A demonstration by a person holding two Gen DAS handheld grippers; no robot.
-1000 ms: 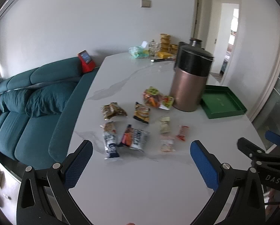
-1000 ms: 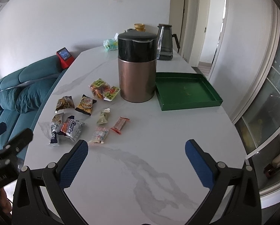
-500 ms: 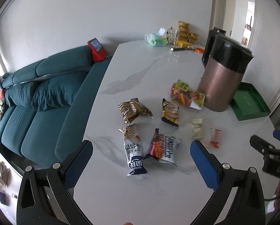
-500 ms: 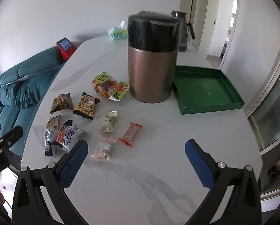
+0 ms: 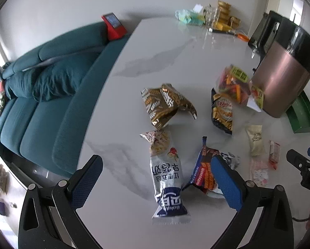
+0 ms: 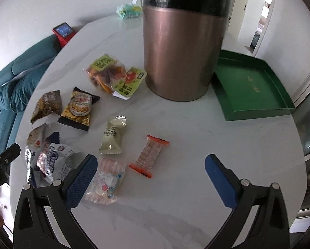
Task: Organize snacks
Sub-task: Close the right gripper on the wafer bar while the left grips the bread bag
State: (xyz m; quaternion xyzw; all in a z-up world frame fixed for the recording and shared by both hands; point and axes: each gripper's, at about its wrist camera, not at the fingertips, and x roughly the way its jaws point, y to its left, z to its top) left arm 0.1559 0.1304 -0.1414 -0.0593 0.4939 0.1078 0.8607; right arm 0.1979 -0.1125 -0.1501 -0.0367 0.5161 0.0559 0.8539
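Several snack packets lie on the white marble table [image 5: 167,47]. My left gripper [image 5: 157,178] is open just above a long white and blue packet [image 5: 167,176], with a red and blue packet [image 5: 207,174] by its right finger. A gold packet [image 5: 165,103] lies beyond. My right gripper [image 6: 148,176] is open low over a red-ended wafer bar [image 6: 148,155] and a pink clear packet [image 6: 106,182]. A beige packet [image 6: 112,134] and a black and gold packet [image 6: 79,109] lie further off. An empty green tray [image 6: 250,85] sits at the right.
A tall copper and black canister [image 6: 184,41] stands between the snacks and the tray. A bag of orange snacks [image 6: 111,74] lies at its left. A teal sofa [image 5: 42,87] runs along the table's left edge. Jars and a kettle [image 5: 261,33] stand at the far end.
Both grippers have moved forward and down toward the snacks, which now look much larger. Both stay open and empty. No snack has moved.
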